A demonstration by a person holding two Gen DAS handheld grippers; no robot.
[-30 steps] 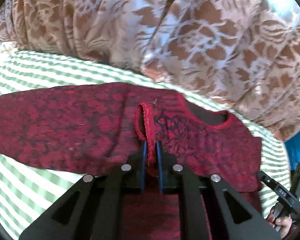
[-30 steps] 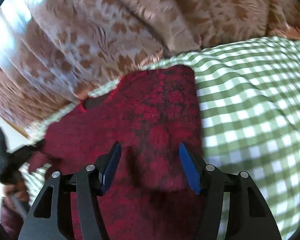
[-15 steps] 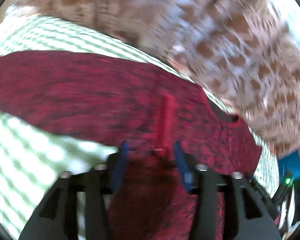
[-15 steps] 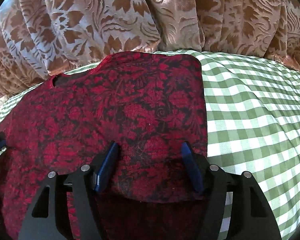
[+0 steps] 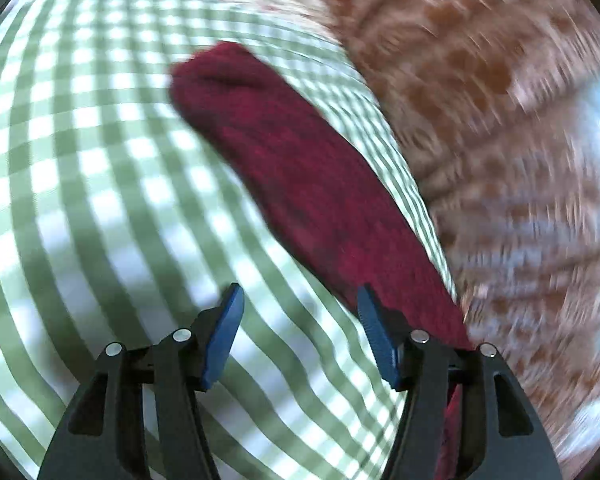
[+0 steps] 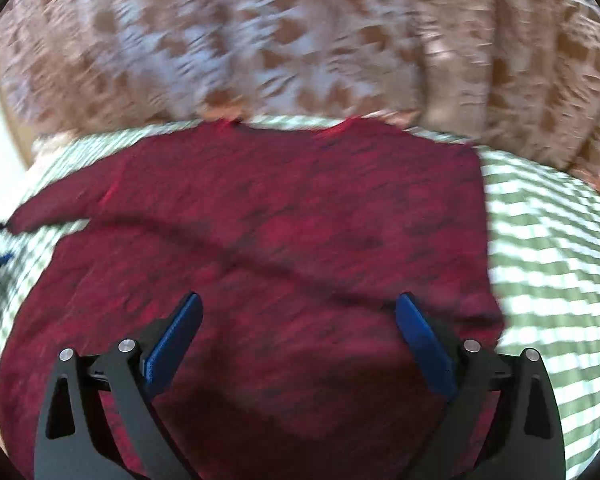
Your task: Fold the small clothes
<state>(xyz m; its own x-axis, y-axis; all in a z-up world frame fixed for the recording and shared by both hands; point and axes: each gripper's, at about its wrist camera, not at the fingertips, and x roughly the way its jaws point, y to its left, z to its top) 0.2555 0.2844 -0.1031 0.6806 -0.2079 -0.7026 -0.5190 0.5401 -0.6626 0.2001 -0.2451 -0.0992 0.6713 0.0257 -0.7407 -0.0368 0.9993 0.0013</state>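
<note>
A dark red patterned top [image 6: 300, 208] lies flat on a green and white checked cloth [image 6: 548, 248], neckline at the far edge. In the left wrist view one long sleeve [image 5: 300, 160] stretches away across the cloth, blurred by motion. My left gripper [image 5: 299, 290] is open over bare checked cloth, the sleeve just beyond its right finger, with nothing between the pads. My right gripper [image 6: 299, 298] hovers over the body of the top. Its jaws are opening wide, and the fabric lies under them ungripped.
A brown and pale floral curtain [image 6: 260, 40] hangs close behind the far edge of the cloth and fills the right side of the left wrist view [image 5: 500, 120]. Checked cloth [image 5: 80, 200] spreads to the left of the sleeve.
My left gripper let go of the red-trimmed edge it pinched, opened, and swung left to the outstretched sleeve. My right gripper spread wider and shifted over the top's body.
</note>
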